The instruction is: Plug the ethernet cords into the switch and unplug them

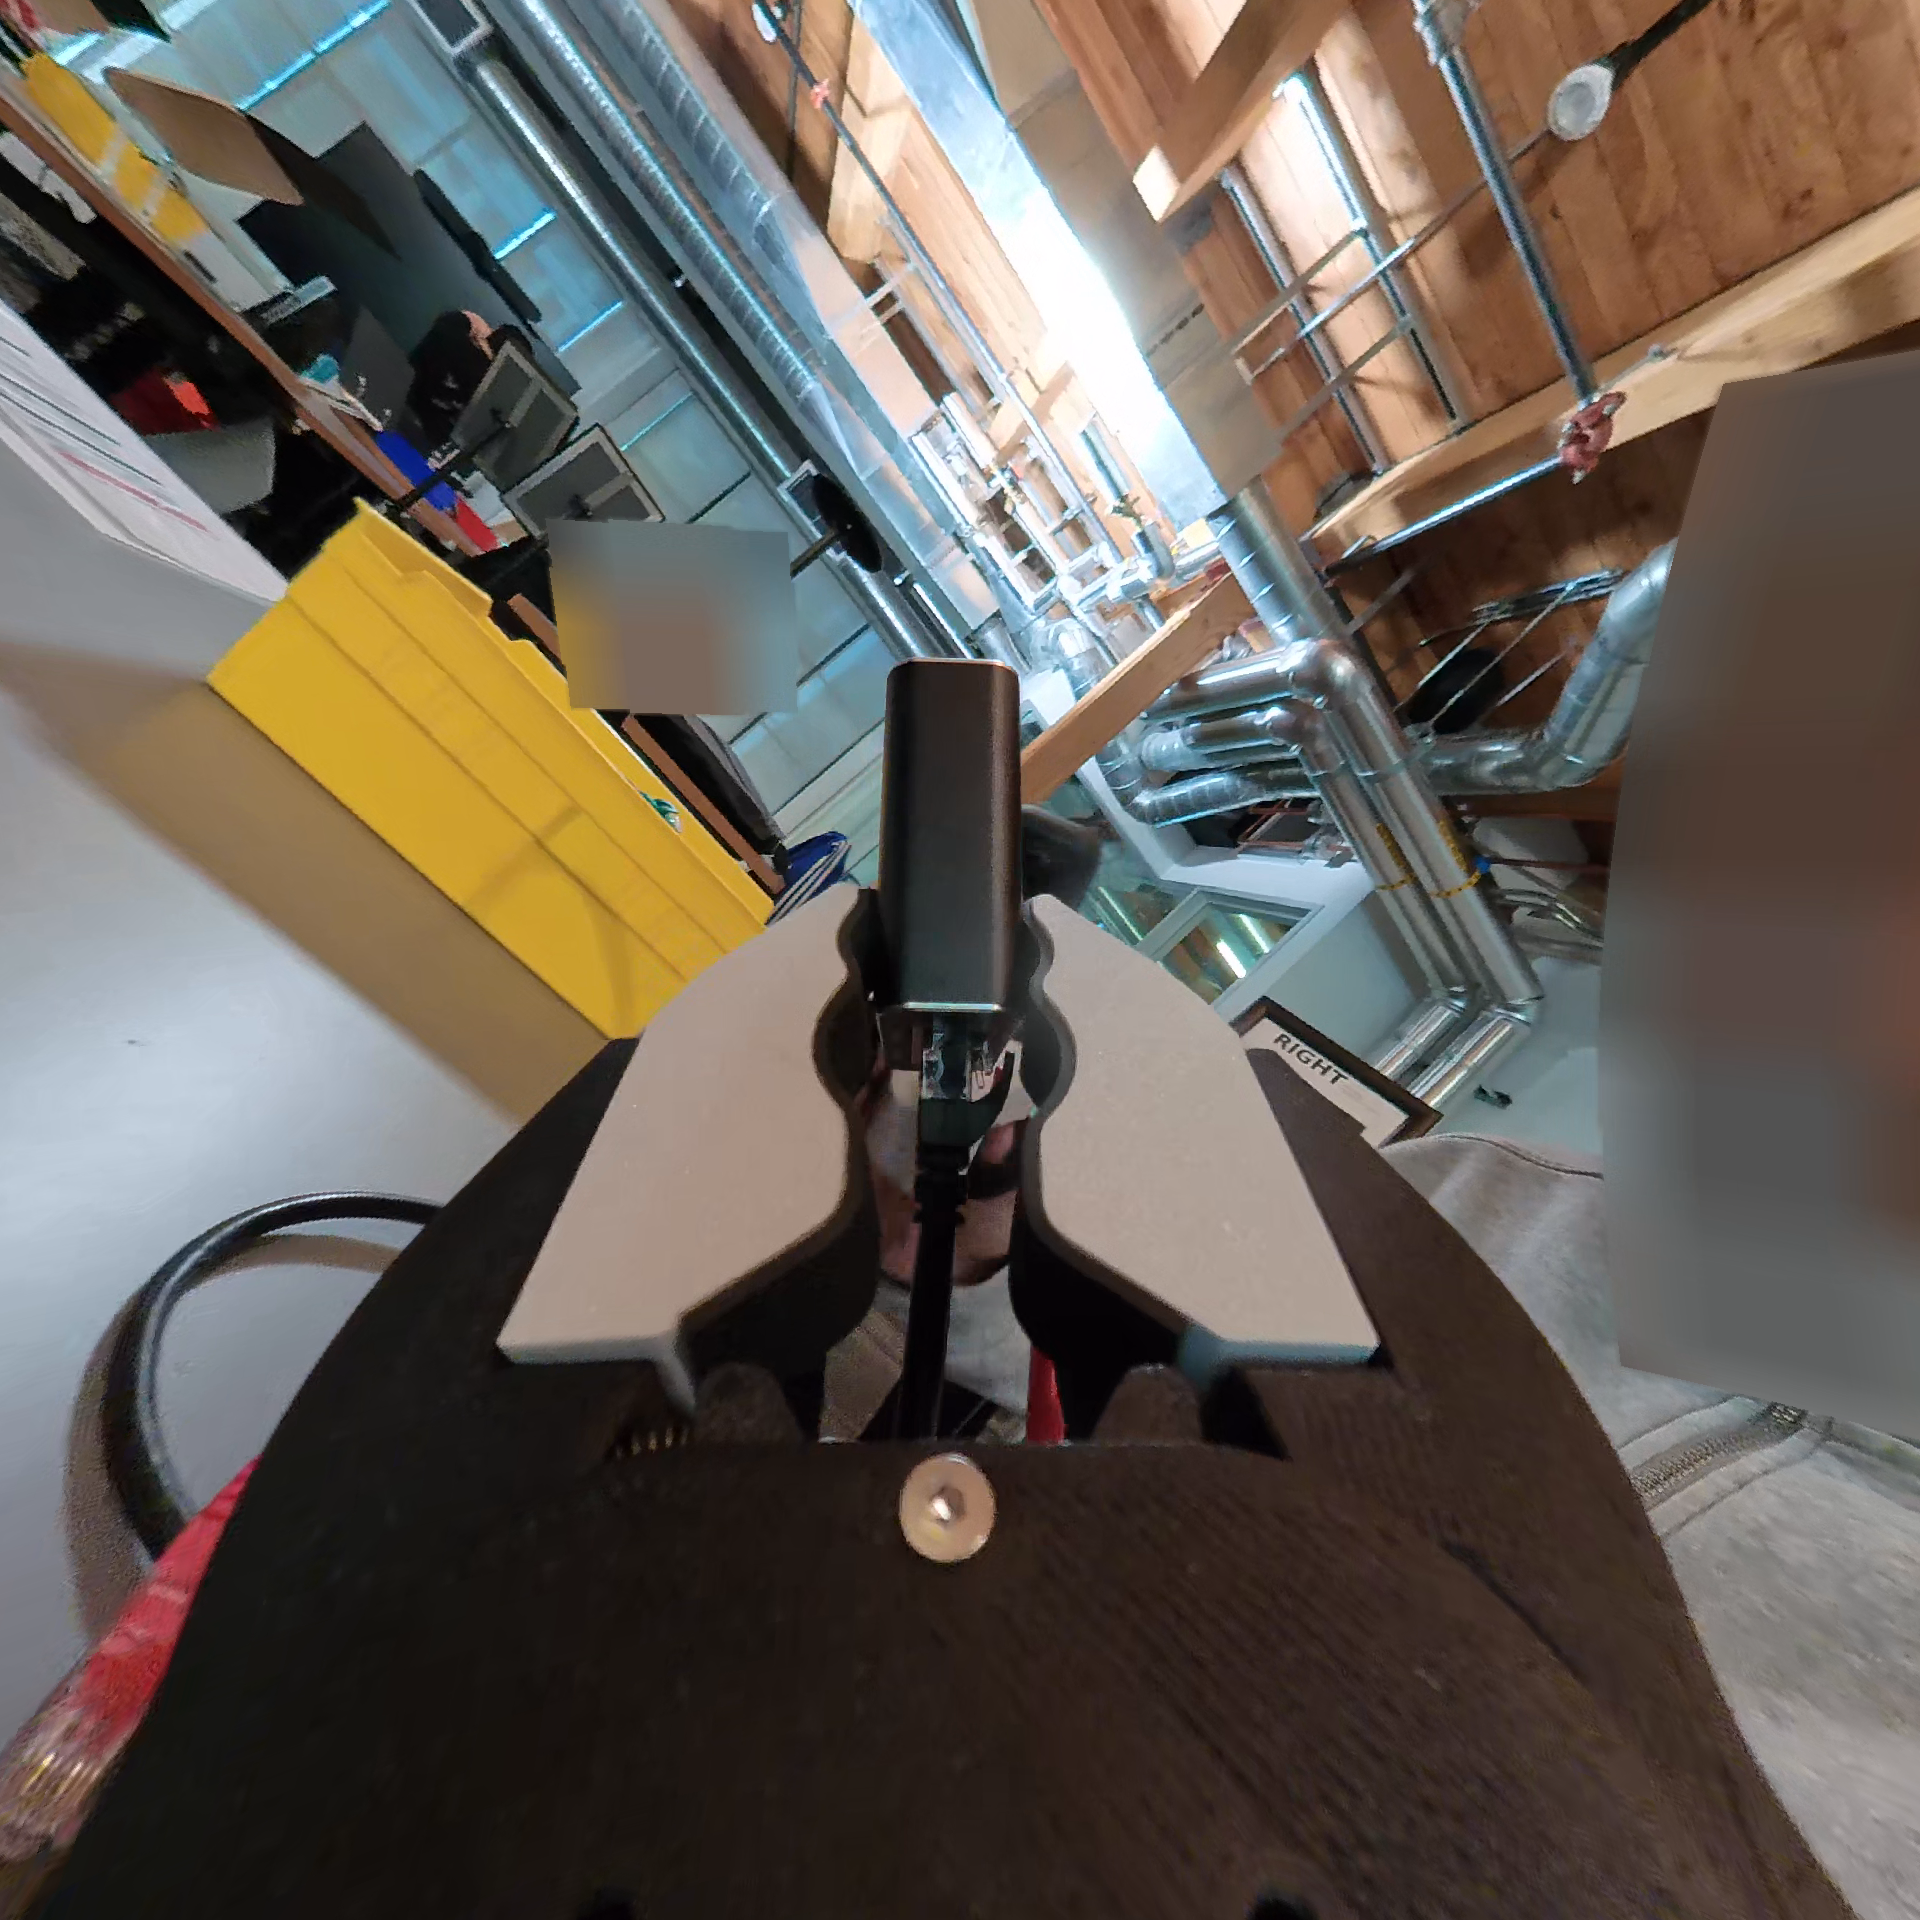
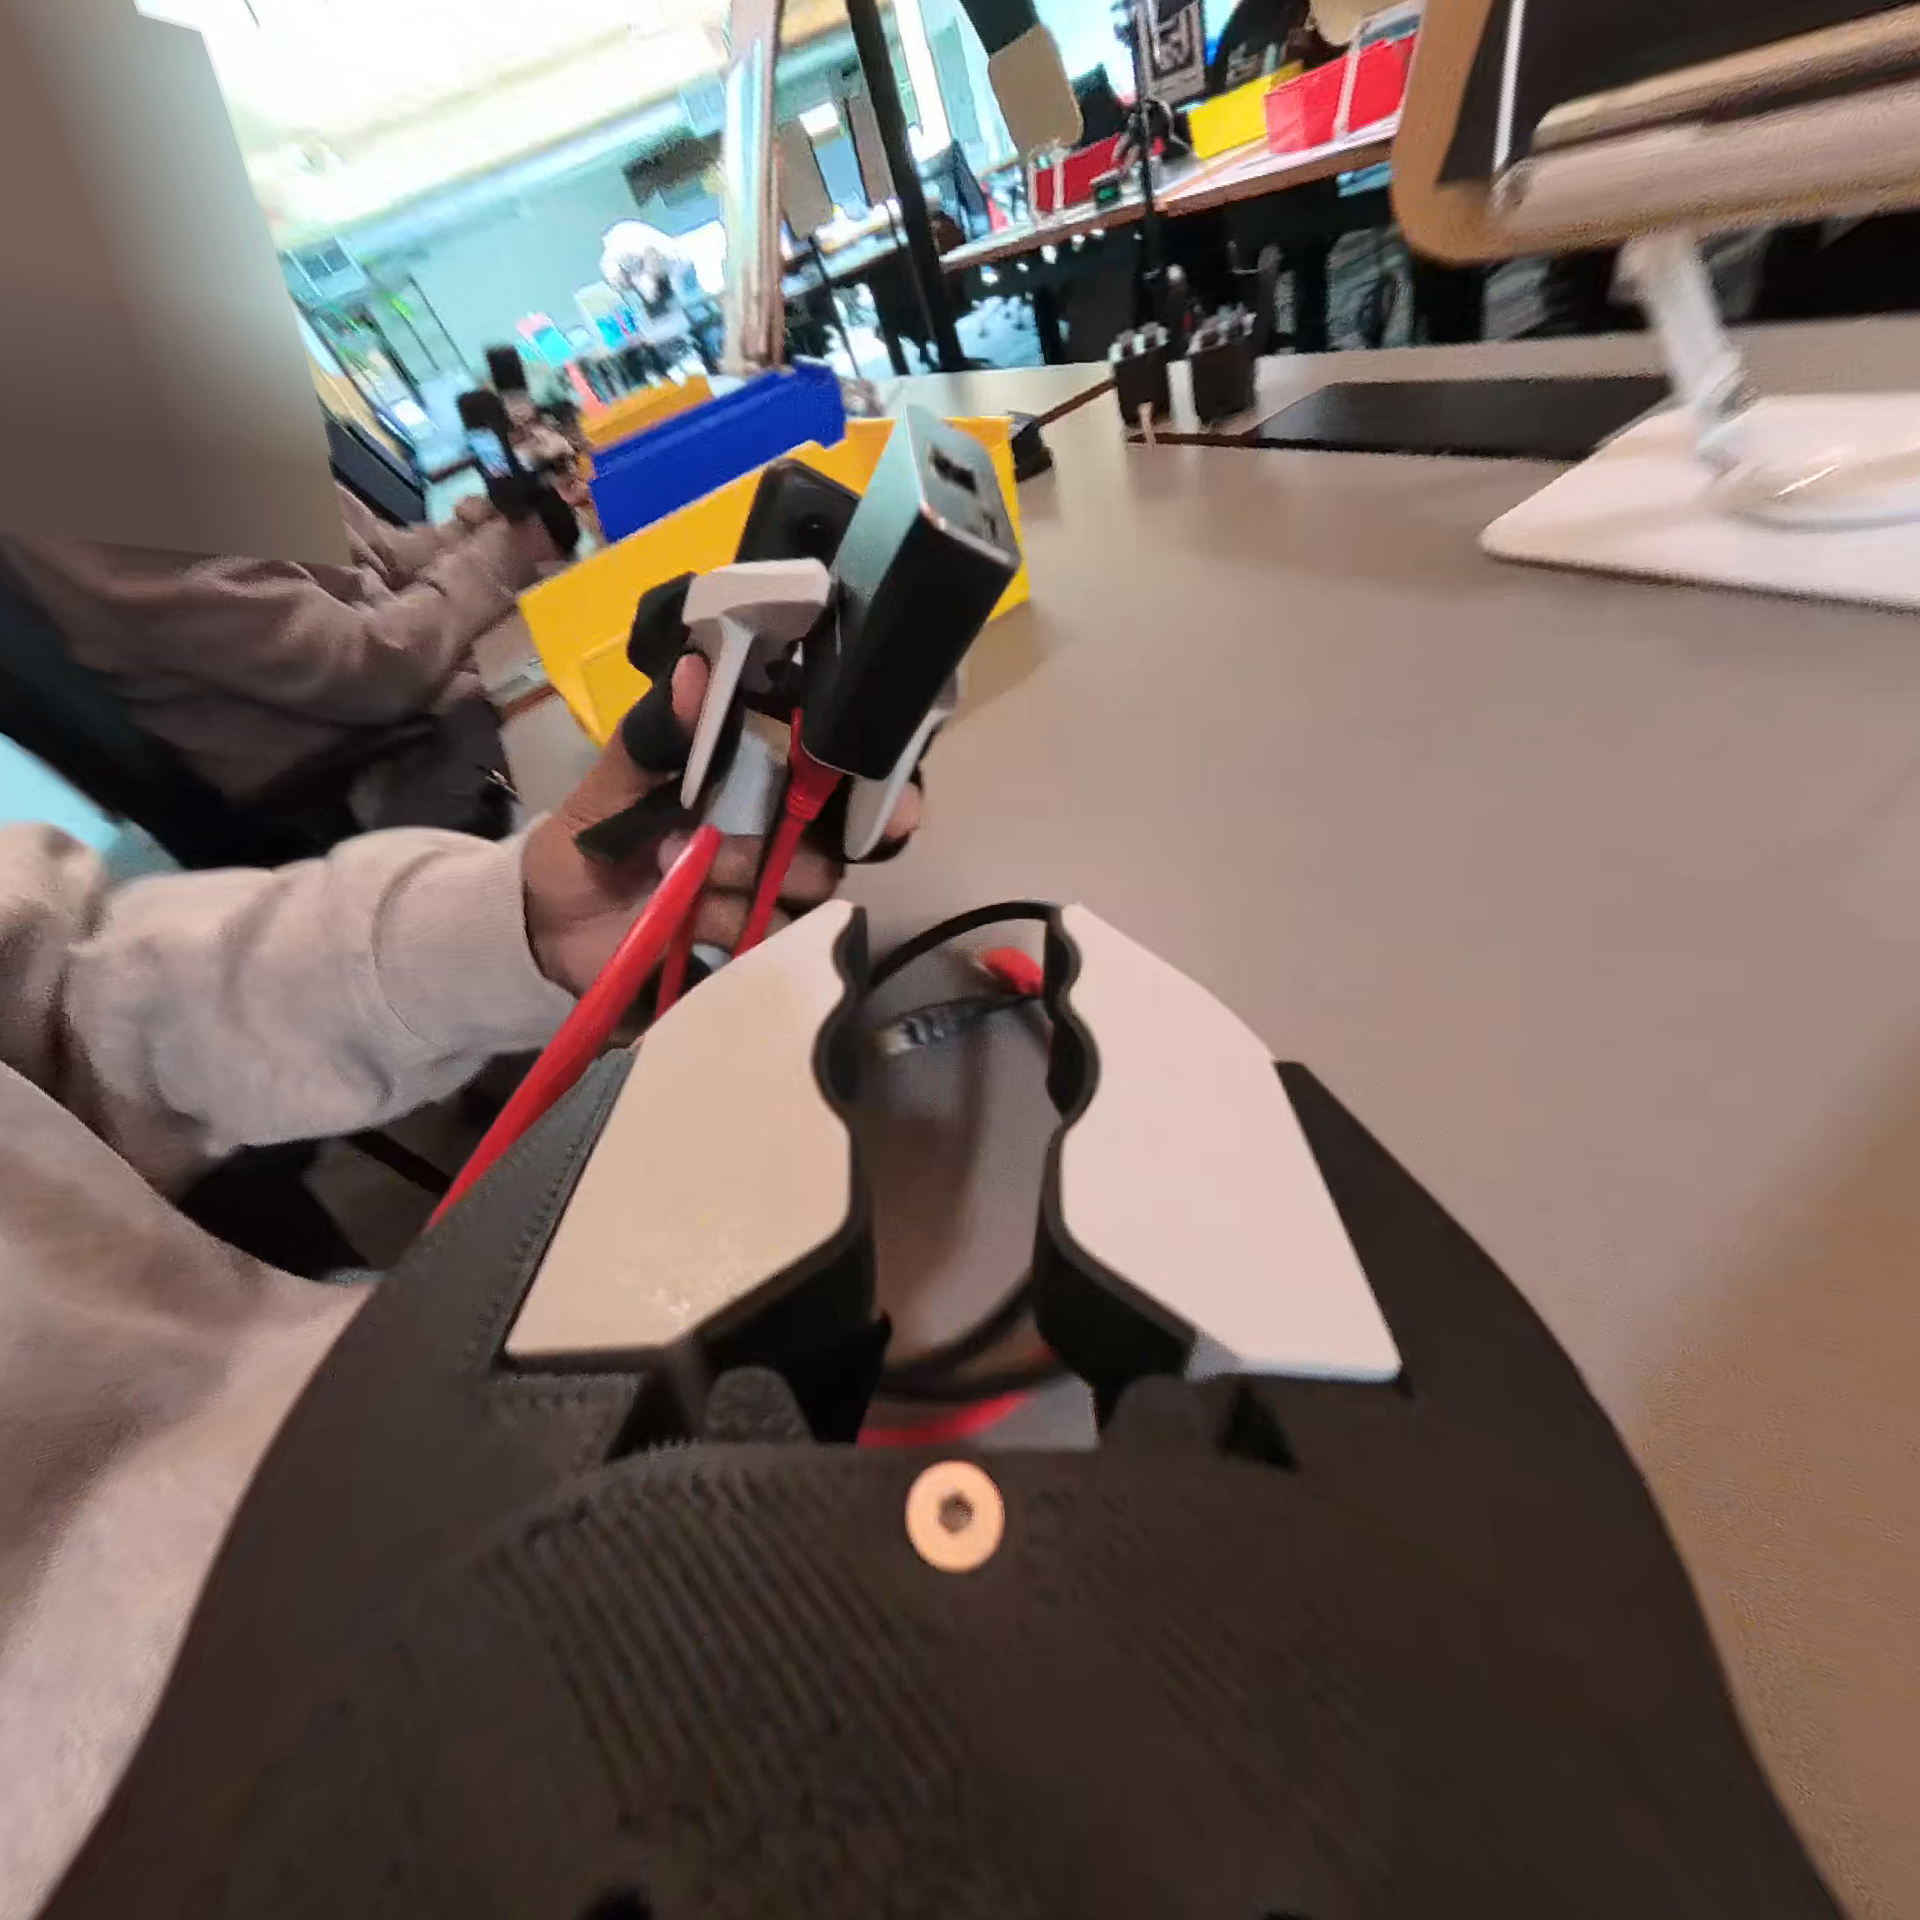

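My left gripper point(image 1: 945, 920) is shut on the dark grey switch point(image 1: 948, 821) and holds it raised and tilted up, off the table. A black cord point(image 1: 932, 1226) is plugged into the switch's near end and runs back between the fingers. In the right wrist view the switch point(image 2: 914, 613) sits in the left gripper point(image 2: 831, 675), and a red cord point(image 2: 800, 810) enters its lower end. My right gripper point(image 2: 961, 935) is open and empty, low over the table just to the switch's right. A loose red plug point(image 2: 1011, 966) and a thin black cable point(image 2: 956, 920) show in the gap between its fingertips.
Yellow bins point(image 1: 488, 769) and a pale box point(image 1: 114, 561) stand at the left. A black cable loop point(image 1: 197, 1278) lies on the table. A blue bin point(image 2: 717, 436), a white monitor stand point(image 2: 1714, 499) and a black mat point(image 2: 1455, 416) sit on the grey table point(image 2: 1455, 883).
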Demonstrator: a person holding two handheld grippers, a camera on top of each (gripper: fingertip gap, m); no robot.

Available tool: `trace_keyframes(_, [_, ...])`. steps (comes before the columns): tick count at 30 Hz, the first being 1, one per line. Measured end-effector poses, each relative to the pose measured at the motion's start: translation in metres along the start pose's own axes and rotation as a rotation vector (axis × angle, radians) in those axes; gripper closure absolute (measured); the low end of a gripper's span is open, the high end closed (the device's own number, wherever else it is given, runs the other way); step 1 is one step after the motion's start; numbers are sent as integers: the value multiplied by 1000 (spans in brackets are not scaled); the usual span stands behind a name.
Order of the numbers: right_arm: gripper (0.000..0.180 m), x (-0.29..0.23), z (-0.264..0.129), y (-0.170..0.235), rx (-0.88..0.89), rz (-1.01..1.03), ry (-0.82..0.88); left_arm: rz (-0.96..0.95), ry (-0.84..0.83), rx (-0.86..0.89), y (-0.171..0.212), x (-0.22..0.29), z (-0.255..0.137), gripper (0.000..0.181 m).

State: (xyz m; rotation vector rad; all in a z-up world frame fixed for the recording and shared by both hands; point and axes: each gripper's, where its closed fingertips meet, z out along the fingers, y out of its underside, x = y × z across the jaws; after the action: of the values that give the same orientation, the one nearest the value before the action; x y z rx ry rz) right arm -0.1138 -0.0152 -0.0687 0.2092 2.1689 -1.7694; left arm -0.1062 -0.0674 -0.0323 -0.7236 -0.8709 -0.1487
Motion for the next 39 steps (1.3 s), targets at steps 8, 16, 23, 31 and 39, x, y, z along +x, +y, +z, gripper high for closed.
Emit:
trace_keyframes(8, [139,-48,55,26,-3,203,-211,-33,37,85,5,10,9,155])
trace_keyframes(16, [173,-40,41,33,-186,9,-253,41,29,134,-15,10,-3,125])
trace_keyframes(23, [173,-24,4,82,-607,-181,-366,117,-33,-269,29,6,11,86])
trace_keyframes(31, [172,-19,-17,101,-774,-329,-384,66,-165,-651,92,-25,0,139])
trace_keyframes(39, [174,10,-37,100,-866,-445,-290,24,-268,-970,137,-45,-30,151])
